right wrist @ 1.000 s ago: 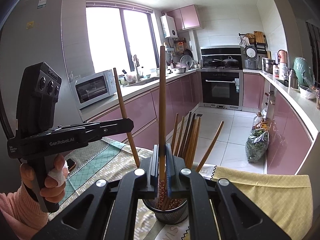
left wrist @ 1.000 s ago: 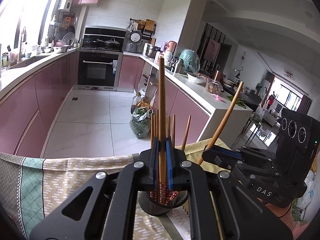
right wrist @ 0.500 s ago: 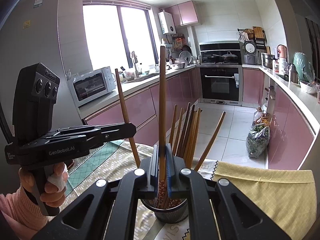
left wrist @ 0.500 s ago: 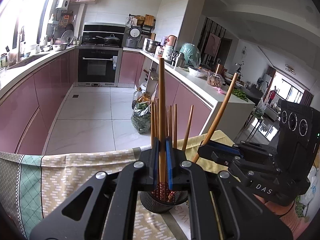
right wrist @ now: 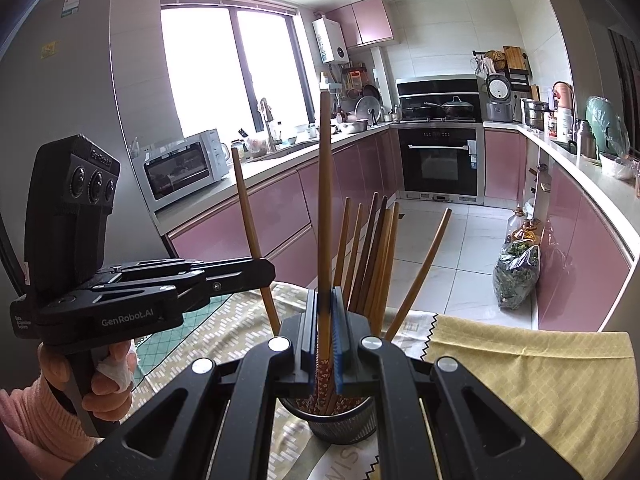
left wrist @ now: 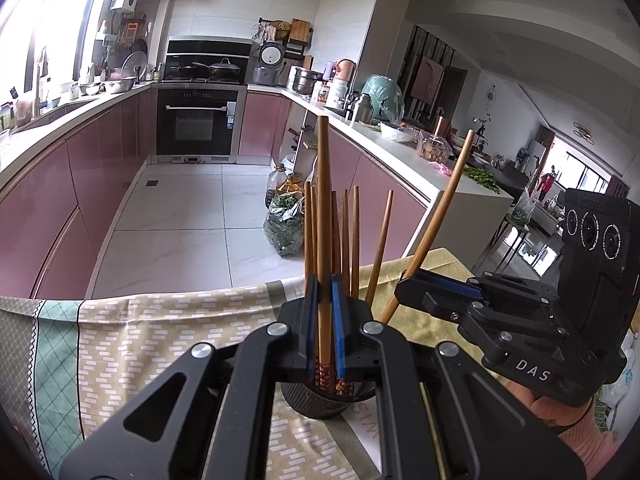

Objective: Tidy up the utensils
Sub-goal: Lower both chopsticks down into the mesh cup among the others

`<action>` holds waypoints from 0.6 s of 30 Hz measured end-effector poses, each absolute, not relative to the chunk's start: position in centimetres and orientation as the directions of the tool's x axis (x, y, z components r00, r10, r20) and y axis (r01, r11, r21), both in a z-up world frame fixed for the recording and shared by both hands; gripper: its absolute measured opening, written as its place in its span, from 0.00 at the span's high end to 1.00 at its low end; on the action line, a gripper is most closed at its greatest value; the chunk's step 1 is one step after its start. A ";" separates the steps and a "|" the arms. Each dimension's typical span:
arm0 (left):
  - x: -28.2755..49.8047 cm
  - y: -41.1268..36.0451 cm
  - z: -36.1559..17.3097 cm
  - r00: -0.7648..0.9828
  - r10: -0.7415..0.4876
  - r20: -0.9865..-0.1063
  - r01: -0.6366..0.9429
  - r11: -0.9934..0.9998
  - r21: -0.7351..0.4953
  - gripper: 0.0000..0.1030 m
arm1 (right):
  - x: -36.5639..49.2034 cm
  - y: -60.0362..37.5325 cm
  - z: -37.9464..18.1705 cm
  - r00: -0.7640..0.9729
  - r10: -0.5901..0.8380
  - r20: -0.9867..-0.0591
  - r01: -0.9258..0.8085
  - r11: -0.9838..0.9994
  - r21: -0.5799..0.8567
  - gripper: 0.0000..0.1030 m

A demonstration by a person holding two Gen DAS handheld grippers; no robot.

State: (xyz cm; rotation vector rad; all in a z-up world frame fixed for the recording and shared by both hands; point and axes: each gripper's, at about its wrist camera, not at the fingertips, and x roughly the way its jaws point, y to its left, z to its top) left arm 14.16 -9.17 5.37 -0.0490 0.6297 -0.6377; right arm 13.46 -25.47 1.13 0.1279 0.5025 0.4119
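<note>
chopsticks held over a holder (left wrist: 320,400)
one chopstick is clamped in each claw, left (left wrist: 325,320) and right (right wrist: 325,332); both should be lowered straight, then released.

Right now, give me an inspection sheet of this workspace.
Surface: table under a patterned cloth, with a yellow cloth on its far right.
Job's things: dark mesh holder stands on the table with a bunch of wooden chopsticks upright in it.
Clutter: nothing seen on the table besides these.
Grippers: left gripper shut on one chopstick; right gripper shut on another chopstick, both above the holder.
Cables: nothing seen.
Surroundings: pink kitchen cabinets, built-in oven, microwave, bag of greens on the floor.
</note>
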 end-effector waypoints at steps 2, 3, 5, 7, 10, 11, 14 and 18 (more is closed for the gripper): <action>14.2 -9.2 5.3 0.625 -0.568 -0.536 0.540 0.810 -0.228 0.93 | 13.5 -25.5 1.1 0.796 0.412 -0.443 -0.350 0.911 0.217 0.94; 14.2 -9.2 5.3 0.624 -0.568 -0.537 0.540 0.810 -0.229 0.93 | 13.5 -25.5 1.0 0.795 0.411 -0.445 -0.349 0.911 0.218 0.94; 14.3 -9.4 5.2 0.623 -0.565 -0.540 0.540 0.811 -0.225 0.93 | 13.6 -25.5 0.7 0.793 0.412 -0.449 -0.349 0.911 0.220 0.94; 14.3 -9.5 5.1 0.622 -0.563 -0.544 0.541 0.812 -0.221 0.93 | 13.7 -25.5 0.6 0.791 0.413 -0.452 -0.348 0.911 0.222 0.94; 14.4 -9.5 4.9 0.620 -0.561 -0.549 0.541 0.812 -0.220 0.93 | 13.9 -25.4 0.3 0.788 0.413 -0.457 -0.348 0.910 0.224 0.94; 14.4 -9.6 4.8 0.619 -0.560 -0.551 0.541 0.813 -0.218 0.93 | 13.9 -25.4 0.2 0.787 0.414 -0.458 -0.348 0.910 0.226 0.94; 14.6 -9.9 4.7 0.616 -0.556 -0.558 0.541 0.814 -0.213 0.93 | 14.1 -25.4 0.0 0.783 0.416 -0.462 -0.348 0.909 0.229 0.94; 14.5 -10.0 4.2 0.613 -0.553 -0.564 0.542 0.814 -0.209 0.93 | 14.3 -25.5 -0.3 0.779 0.418 -0.468 -0.347 0.908 0.234 0.95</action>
